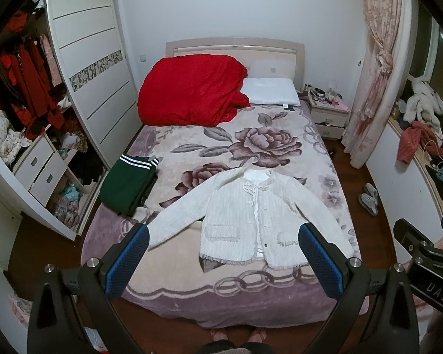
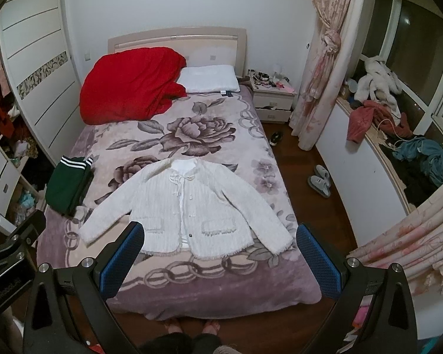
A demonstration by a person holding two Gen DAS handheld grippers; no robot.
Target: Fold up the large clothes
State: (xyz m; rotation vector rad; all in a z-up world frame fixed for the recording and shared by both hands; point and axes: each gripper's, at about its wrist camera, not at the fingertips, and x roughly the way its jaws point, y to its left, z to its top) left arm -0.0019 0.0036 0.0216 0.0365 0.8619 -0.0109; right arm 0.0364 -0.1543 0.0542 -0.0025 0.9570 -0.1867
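Lying flat on bed (image 1: 168, 147): white jacket (image 1: 245, 215), sleeves spread

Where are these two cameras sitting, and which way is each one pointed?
Left wrist view: sits on the left gripper, held above the foot of the bed, facing the headboard; shows its own open blue-padded fingers, the right gripper at the right edge, and the person's feet below.
Right wrist view: sits on the right gripper, same direction, slightly to the right; shows its open fingers, the left gripper at the left edge, and feet.
Both share the white cardigan spread flat, the folded green garment and the red duvet.
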